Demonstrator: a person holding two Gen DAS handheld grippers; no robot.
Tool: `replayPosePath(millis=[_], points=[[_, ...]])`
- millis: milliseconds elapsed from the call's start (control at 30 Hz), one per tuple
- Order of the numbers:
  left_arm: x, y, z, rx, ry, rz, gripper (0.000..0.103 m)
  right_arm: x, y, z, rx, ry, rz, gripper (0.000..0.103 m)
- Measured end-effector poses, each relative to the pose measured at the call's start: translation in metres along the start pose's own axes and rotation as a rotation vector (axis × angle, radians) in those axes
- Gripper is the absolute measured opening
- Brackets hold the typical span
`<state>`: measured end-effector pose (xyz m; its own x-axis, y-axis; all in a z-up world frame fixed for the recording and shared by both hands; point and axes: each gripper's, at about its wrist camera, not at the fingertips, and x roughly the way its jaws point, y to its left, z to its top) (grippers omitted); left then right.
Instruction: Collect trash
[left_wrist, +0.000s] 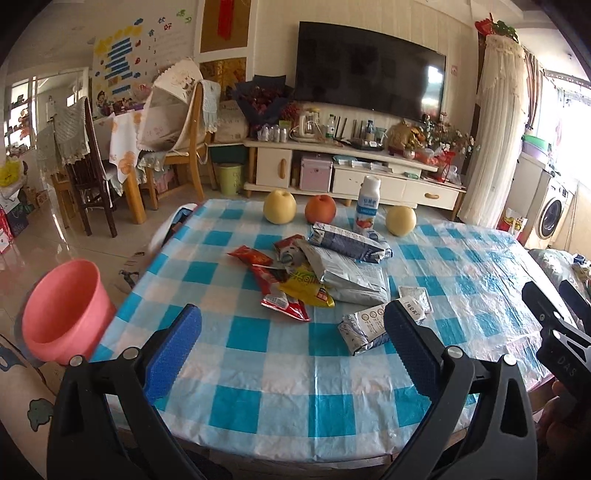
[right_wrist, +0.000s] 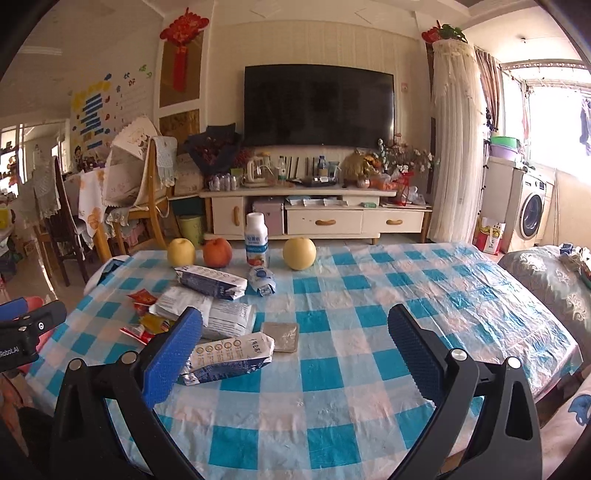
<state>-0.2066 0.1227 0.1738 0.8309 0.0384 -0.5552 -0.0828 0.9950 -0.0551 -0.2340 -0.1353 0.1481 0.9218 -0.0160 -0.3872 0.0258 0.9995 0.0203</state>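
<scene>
while both tools hang back over the near edge of the table (left_wrist: 280, 398), nothing is in hand: the left gripper (left_wrist: 291, 343) has its blue pads spread wide and empty, and the right gripper (right_wrist: 295, 347) is just as wide, also holding nothing. that open stance looks like a ready pose, jaws set for whatever wrapper comes first. the trash sits in a loose heap left of centre on the checked cloth: a crumpled milk carton (right_wrist: 231, 356) nearest, lying flat, just beside the right gripper's left pad; a small silver sachet (right_wrist: 279, 336) touching its far side; behind them a big flattened silver bag (left_wrist: 347, 273), a blue-and-white pouch (left_wrist: 349, 243), red wrappers (left_wrist: 275, 284) and a yellow wrapper (left_wrist: 308, 288), all creased and overlapping. a pink bin (left_wrist: 64, 306) waits off the table's left edge, low and open-mouthed, seemingly parked there for easy drops. the three fruits and the upright yogurt bottle (left_wrist: 367, 206) line the far edge, apart from the litter, likely not rubbish.
</scene>
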Motion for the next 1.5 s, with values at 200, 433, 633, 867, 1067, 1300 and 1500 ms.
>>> replayPosePath(millis=[200, 433, 633, 867, 1067, 1300, 1500], points=[[-0.044, 0.009, 0.006, 0.014, -0.082, 0.029, 0.099, -0.037, 0.021, 0.011, -0.043, -0.075, 0.027, 0.099], [-0.077, 0.016, 0.009, 0.012, -0.159, 0.051, 0.099, -0.075, 0.029, 0.022, -0.049, -0.170, 0.021, 0.099], [-0.092, 0.018, 0.010, 0.016, -0.185, 0.067, 0.099, -0.098, 0.027, 0.029, -0.030, -0.231, 0.015, 0.099], [-0.104, 0.020, 0.008, 0.012, -0.209, 0.055, 0.099, -0.116, 0.025, 0.032, -0.061, -0.278, 0.040, 0.099], [-0.109, 0.019, 0.007, 0.013, -0.217, 0.059, 0.099, -0.125, 0.026, 0.033, -0.050, -0.307, 0.041, 0.099], [-0.113, 0.020, 0.005, 0.010, -0.234, 0.063, 0.099, -0.133, 0.024, 0.033, -0.026, -0.344, 0.045, 0.099], [-0.114, 0.021, 0.004, 0.010, -0.235, 0.065, 0.099, -0.131, 0.027, 0.027, -0.028, -0.356, 0.056, 0.099]])
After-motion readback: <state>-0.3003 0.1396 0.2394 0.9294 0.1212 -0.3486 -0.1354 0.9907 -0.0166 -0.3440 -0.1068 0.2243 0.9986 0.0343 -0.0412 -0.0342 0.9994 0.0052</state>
